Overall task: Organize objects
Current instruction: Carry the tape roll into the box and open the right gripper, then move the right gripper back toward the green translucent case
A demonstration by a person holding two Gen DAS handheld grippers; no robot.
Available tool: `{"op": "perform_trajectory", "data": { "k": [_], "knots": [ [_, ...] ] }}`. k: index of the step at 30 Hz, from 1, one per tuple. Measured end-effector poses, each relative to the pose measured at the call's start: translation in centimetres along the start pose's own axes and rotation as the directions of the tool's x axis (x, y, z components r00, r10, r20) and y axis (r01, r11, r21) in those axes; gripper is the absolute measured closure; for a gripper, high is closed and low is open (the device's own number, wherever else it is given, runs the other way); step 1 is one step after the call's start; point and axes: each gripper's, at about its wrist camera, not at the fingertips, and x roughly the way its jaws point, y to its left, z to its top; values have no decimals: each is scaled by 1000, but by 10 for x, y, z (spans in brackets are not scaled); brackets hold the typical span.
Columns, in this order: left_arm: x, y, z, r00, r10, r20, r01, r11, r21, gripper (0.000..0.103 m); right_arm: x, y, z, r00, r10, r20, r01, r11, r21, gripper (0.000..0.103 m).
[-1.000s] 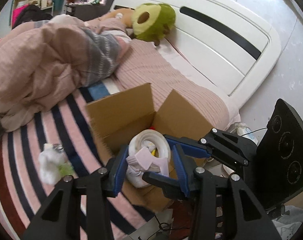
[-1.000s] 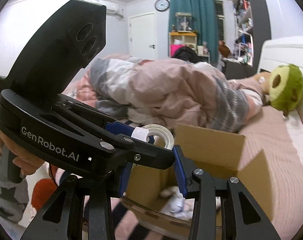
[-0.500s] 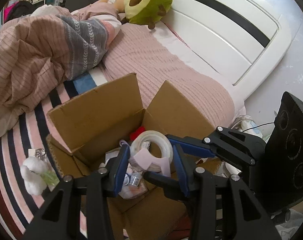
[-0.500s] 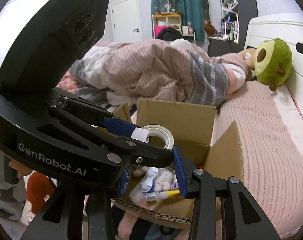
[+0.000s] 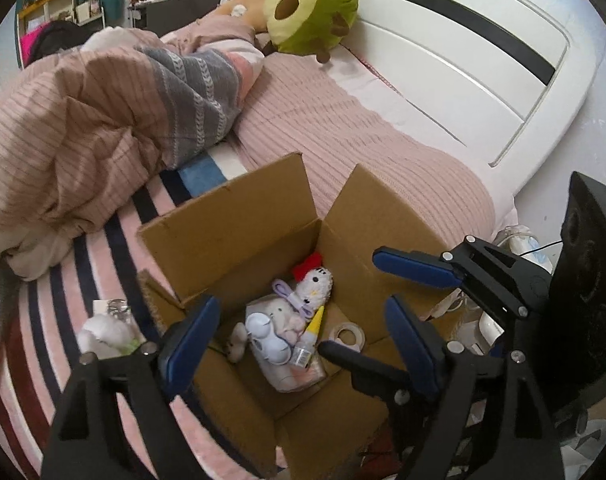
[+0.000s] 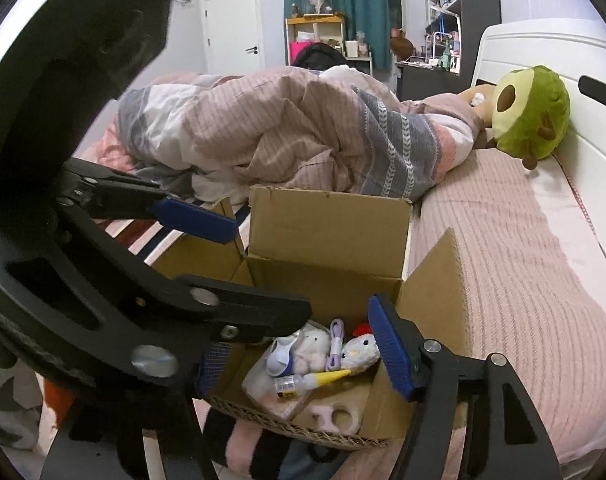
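Observation:
An open cardboard box (image 5: 239,236) stands on the bed's front edge; it also shows in the right wrist view (image 6: 327,240). Inside lie a tape roll (image 5: 346,336) (image 6: 335,416), a white plush with a red bow (image 5: 315,282), a yellow-capped tube (image 5: 309,340) and other small toys. My left gripper (image 5: 299,340) is open and empty above the box. My right gripper (image 6: 303,364) is open and empty over the box's near side; it appears in the left wrist view at the right (image 5: 415,268).
A white fluffy item (image 5: 103,334) and a small glass jar (image 5: 117,306) lie on the striped blanket (image 5: 83,264) left of the box. A bunched duvet (image 5: 83,132) and a green avocado plush (image 5: 311,18) lie behind. A white headboard (image 5: 463,52) is at the right.
Both grippers were shut on the tape roll above the box. Both have opened, and the roll now lies inside the box at its near right corner.

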Motion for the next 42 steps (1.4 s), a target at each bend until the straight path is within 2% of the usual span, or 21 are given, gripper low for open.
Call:
{"op": "perform_trajectory", "data": {
  "k": [4, 9, 13, 16, 23, 28, 30, 33, 36, 39, 42],
  "knots": [
    [-14, 7, -6, 1000, 13, 21, -12, 1000, -3, 19, -1, 1, 1, 1000, 12, 3, -12, 1000, -2, 41],
    [-41, 28, -21, 997, 37, 72, -34, 999, -32, 19, -5, 23, 10, 999, 40, 26, -40, 999, -20, 41],
    [-68, 58, -42, 989, 76, 125, -65, 994, -86, 19, -4, 50, 17, 992, 106, 61, -104, 994, -33, 41],
    [-90, 90, -65, 979, 126, 160, -102, 983, -152, 19, 3, 77, 24, 977, 200, 71, -195, 979, -63, 41],
    [-119, 165, -121, 960, 213, 182, -156, 946, -285, 19, 56, 143, 33, 943, 331, -27, -332, 939, -86, 41],
    [-114, 205, -156, 958, 236, 162, -169, 923, -345, 19, 97, 177, 22, 923, 375, -89, -382, 921, -74, 41],
    [-109, 216, -166, 961, 232, 153, -164, 917, -363, 19, 115, 181, 17, 927, 361, -106, -368, 928, -62, 41],
    [-100, 229, -177, 965, 223, 142, -153, 910, -385, 19, 144, 174, 8, 954, 273, -125, -279, 960, -30, 41],
    [-90, 239, -184, 968, 215, 128, -147, 904, -401, 19, 170, 160, -3, 968, 195, -159, -196, 980, 7, 41],
    [-79, 248, -191, 973, 198, 114, -134, 898, -418, 19, 183, 150, -14, 977, 117, -178, -120, 993, -4, 41],
    [-69, 253, -194, 978, 186, 100, -126, 895, -427, 19, 197, 153, -21, 981, 43, -189, -56, 996, -65, 41]
  ]
}}
